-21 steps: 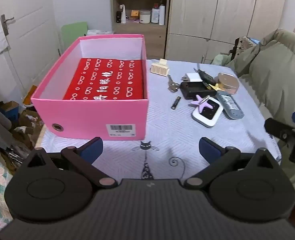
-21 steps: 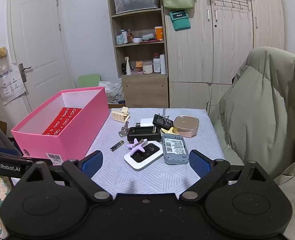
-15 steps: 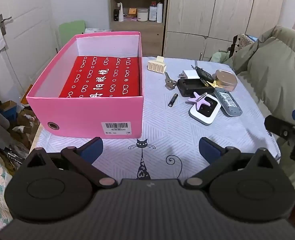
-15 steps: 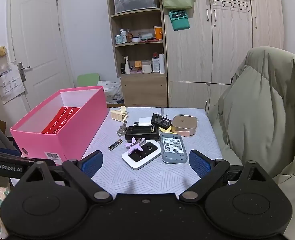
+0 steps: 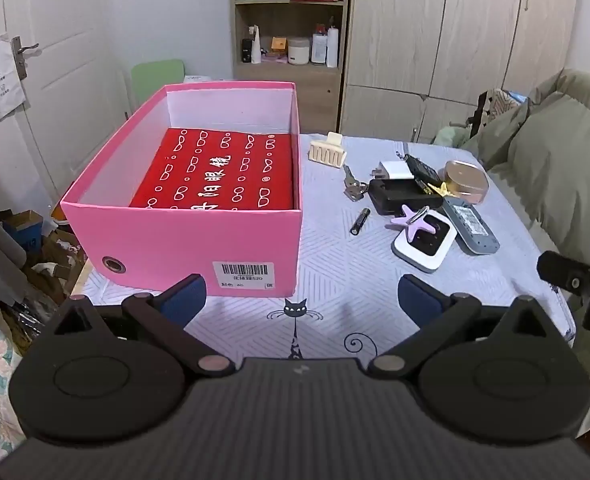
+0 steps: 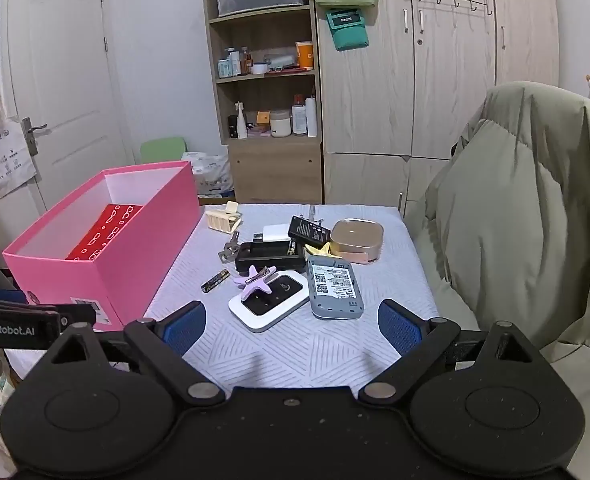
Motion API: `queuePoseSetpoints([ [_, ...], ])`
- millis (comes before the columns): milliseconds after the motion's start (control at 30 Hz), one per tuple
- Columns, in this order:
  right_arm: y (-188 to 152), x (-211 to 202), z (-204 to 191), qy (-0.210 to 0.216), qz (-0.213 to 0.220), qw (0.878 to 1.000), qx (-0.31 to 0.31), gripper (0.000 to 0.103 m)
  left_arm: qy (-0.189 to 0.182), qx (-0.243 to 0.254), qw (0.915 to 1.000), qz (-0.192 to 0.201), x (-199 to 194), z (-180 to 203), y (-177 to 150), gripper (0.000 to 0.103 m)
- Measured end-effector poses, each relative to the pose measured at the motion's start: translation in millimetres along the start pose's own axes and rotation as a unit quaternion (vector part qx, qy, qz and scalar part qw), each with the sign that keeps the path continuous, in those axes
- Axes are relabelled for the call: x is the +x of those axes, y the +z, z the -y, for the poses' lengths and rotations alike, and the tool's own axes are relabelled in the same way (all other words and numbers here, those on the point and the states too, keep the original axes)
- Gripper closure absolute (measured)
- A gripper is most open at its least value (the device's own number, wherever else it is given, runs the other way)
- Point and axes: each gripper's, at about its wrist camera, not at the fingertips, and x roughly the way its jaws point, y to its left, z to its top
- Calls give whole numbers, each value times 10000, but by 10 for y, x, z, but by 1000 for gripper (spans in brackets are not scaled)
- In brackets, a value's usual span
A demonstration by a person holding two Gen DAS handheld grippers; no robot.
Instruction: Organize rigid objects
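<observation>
Two tools are in view, and we find both spread wide with nothing between their fingers. The left tool point(image 5: 301, 294) hangs over the near edge of the worktop point(image 5: 347, 272), facing the front wall of the pink box point(image 5: 183, 240), which stands on the worktop's left half with a red printed packet lying flat inside. The right tool point(image 6: 291, 326) hangs over the near right part of the worktop, pointing straight at the loose items.

We record these items clustered right of the box, well apart from the left tool: a white device point(image 6: 269, 300) with a purple star clip point(image 6: 255, 280) resting on it, a grey device point(image 6: 333, 288) just beside it, a battery point(image 6: 215, 280), keys point(image 6: 229, 250), a black case point(image 6: 269, 256), a round tin point(image 6: 357, 238) and a cream hair claw point(image 6: 223, 218).

We judge no item moved yet. The white device lies nearest, directly ahead of the right tool, its long axis running diagonally from near left to far right; the right hand is plainly the closer.
</observation>
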Motion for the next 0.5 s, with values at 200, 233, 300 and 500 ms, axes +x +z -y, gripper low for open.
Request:
queuePoseSetpoints([
  [200, -19, 51, -17, -57, -72, 10000, 5, 8, 3, -49, 9999, -93, 66, -17, -11, 0],
  [233, -22, 54, -20, -72, -79, 9999, 4, 8, 3, -48, 9999, -105, 75, -18, -13, 0],
  [300, -23, 59, -17, -91, -89, 9999, 6, 8, 3, -50, 9999, -112, 85, -23, -12, 0],
  [500, -13, 87, -19, -151, -121, 9998, 22, 8, 15, -56, 9999, -144, 114, -33, -7, 0],
])
